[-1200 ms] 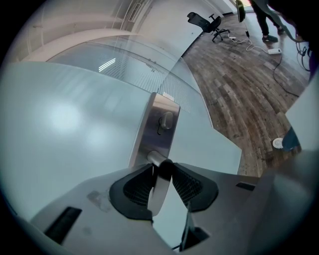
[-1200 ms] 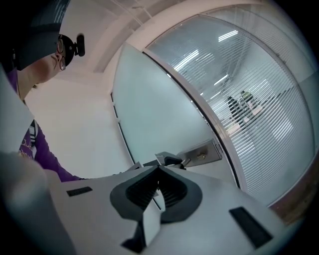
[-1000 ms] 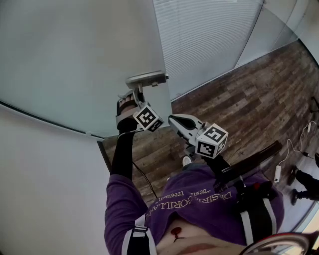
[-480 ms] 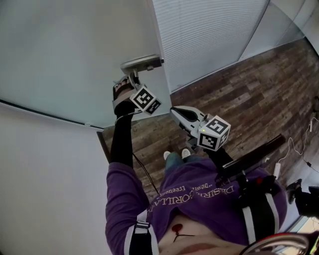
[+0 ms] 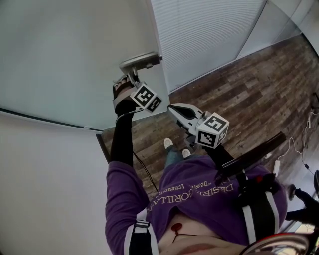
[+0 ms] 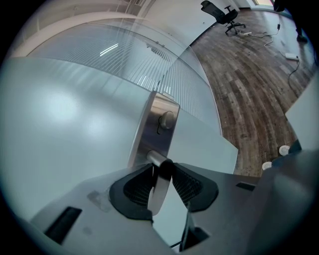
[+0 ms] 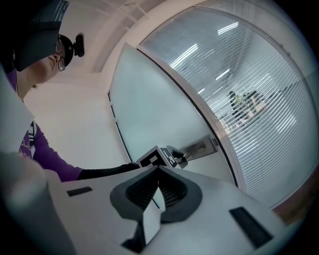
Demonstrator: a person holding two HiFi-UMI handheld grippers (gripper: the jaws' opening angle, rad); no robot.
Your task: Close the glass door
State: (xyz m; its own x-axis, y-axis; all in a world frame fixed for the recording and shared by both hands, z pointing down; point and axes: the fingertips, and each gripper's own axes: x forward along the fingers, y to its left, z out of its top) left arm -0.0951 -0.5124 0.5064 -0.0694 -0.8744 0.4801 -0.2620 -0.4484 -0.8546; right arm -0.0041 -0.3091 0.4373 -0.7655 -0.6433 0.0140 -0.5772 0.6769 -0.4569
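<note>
Left hand-held gripper (image 5: 132, 75) raised to the lever handle (image 5: 141, 62) of the frosted glass door (image 5: 70, 55). Arm in a black sleeve (image 5: 121, 142), reaching up from a purple shirt (image 5: 199, 199). In the left gripper view, both ribbed pads are pressed against the metal lever, one on each side, with no gap showing. The jaws are clamped on it near where it meets the steel backplate (image 6: 158, 128). The lever runs from the backplate down between the pads toward the camera. A lock fitting (image 6: 167, 120) sits on the plate just above the lever. The door fills the upper left of the head view. Its handle edge lies just beside a glazed panel covered by horizontal blinds (image 5: 204, 35). Cannot tell whether the door is seated in its frame. Right hand-held gripper (image 5: 172, 107) held lower, apart from the door and pointing toward it. Its marker cube (image 5: 213, 130) is in front of the person's chest. The right gripper view shows its jaws brought together, tips touching, nothing between them. Beyond them in that view are the left gripper's cube and the backplate on the door edge. Dark wood plank floor (image 5: 249, 94) below. The person's two light shoes (image 5: 169, 143) are on it near the door's foot. An office chair (image 6: 223, 12) stands far off across the floor in the left gripper view.
</note>
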